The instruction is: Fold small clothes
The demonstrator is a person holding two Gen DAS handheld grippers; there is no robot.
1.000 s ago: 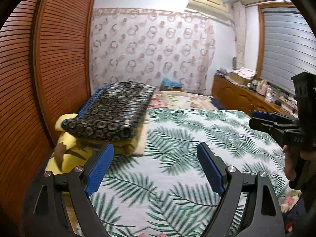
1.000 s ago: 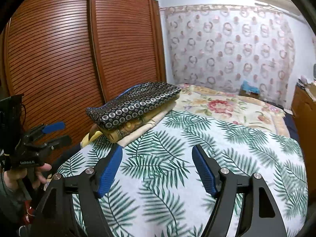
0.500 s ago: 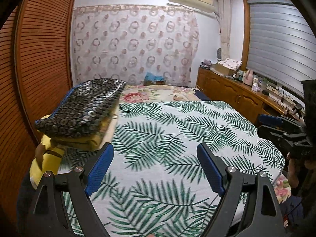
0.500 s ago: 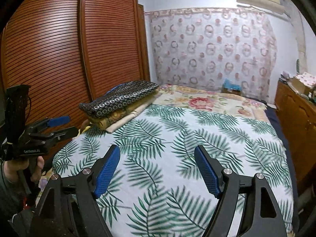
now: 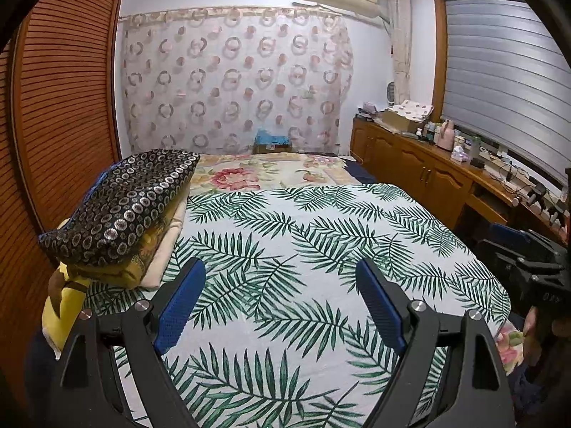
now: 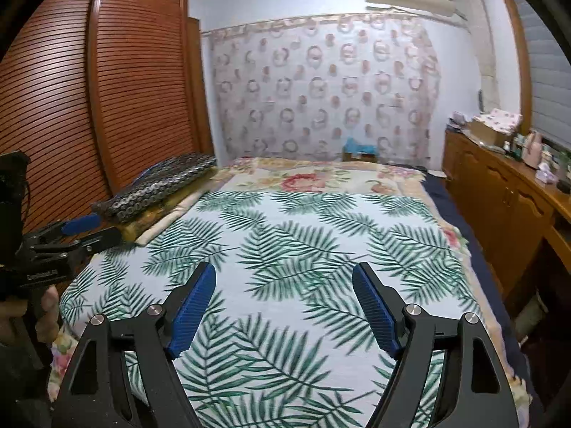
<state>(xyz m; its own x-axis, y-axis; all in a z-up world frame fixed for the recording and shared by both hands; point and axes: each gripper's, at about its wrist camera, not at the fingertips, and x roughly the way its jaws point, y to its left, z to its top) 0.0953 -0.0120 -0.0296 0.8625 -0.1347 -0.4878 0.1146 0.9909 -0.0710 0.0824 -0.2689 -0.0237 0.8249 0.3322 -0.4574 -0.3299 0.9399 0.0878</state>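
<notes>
A stack of folded clothes (image 5: 125,199), topped by a dark piece with silver rings, lies on the left edge of the bed; in the right wrist view the stack (image 6: 164,182) is farther off. A palm-leaf sheet (image 5: 285,235) covers the bed. My left gripper (image 5: 280,267) hovers open over the sheet with nothing between its blue pads. My right gripper (image 6: 284,267) is also open and empty above the sheet (image 6: 303,242). Each view catches the other gripper at its edge: the left gripper (image 6: 82,232) beside the stack, the right gripper (image 5: 514,246) off the bed's right corner.
Louvred wooden wardrobe doors (image 6: 89,107) stand along the left. A low wooden cabinet (image 5: 428,174) with bottles and boxes lines the right wall under a shuttered window. A floral blanket (image 5: 249,174) and a ring-patterned curtain (image 5: 232,82) lie beyond. A yellow cushion (image 5: 60,306) sits below the stack.
Both views have swung to the right: the stack has slid toward the left edge and looks farther away, and the cabinet has come into the right wrist view. Both grippers stayed open and empty.
</notes>
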